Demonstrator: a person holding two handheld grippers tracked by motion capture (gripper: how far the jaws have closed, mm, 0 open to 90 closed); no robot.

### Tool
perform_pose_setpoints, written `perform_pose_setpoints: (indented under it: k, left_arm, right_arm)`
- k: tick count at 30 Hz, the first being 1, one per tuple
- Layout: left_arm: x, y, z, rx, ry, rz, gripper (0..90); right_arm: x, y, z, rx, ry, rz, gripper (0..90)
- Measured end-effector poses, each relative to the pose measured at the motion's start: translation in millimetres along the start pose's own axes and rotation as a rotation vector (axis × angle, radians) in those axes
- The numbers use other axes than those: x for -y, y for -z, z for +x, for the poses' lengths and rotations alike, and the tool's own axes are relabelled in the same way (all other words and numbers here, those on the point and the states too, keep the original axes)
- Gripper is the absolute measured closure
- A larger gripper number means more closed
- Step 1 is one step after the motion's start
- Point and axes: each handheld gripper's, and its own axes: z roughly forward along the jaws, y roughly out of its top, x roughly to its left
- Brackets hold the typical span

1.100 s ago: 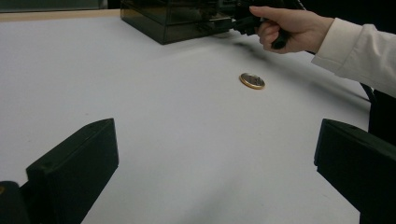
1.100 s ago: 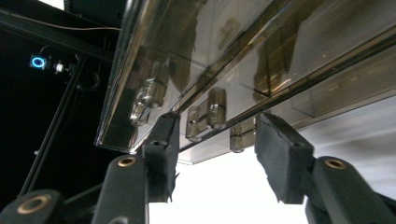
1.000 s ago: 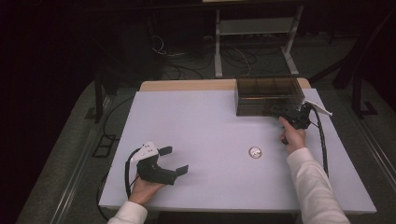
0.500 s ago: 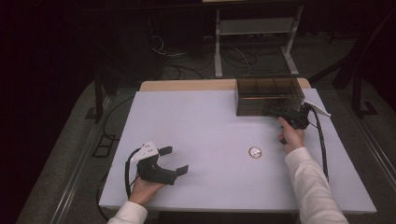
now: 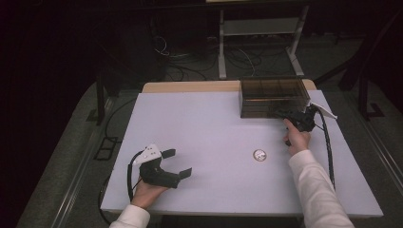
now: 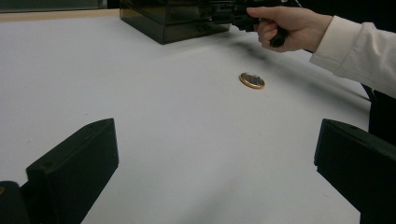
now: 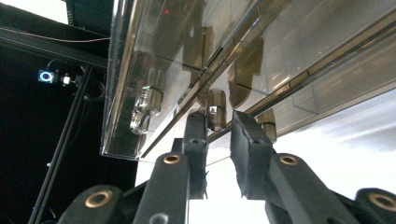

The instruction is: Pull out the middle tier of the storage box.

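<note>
A smoky see-through drawer box (image 5: 273, 95) stands at the far right of the white table (image 5: 209, 128). My right gripper (image 5: 280, 113) is held against its front. In the right gripper view a small clear knob (image 7: 216, 109) on a drawer front (image 7: 196, 56) sits between the jaw tips of the gripper (image 7: 218, 123). The jaws have just been closing and stand narrow, with a thin gap still beside the knob. My left gripper (image 5: 177, 163) rests at the near left, wide open with nothing in it (image 6: 215, 154). A small round gold-rimmed disc (image 5: 259, 155) lies flat on the table (image 6: 252, 80).
The right hand and white sleeve (image 6: 355, 46) reach across the table's right side to the box (image 6: 173, 18). A cable (image 5: 328, 147) trails from the right gripper toward the near edge. A metal stand (image 5: 256, 33) and floor cables lie beyond the table.
</note>
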Motion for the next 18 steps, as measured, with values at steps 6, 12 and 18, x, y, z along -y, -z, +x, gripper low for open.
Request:
perform_pose_setpoints:
  k: [6,12,18]
  left_arm:
    - [0.0,-0.3,-0.2,0.000,0.000,0.001,0.0]
    - [0.1,-0.3,-0.1,0.002,0.000,0.001,0.0]
    - [0.2,-0.6,-0.1,0.001,0.002,0.002,0.0]
  right_arm:
    - [-0.1,0.3,1.0,-0.003,-0.010,-0.002,79.1]
    - [-0.2,0.3,1.2,-0.001,-0.020,-0.001,79.4]
    - [-0.7,0.8,0.7,-0.005,-0.022,0.003,79.5]
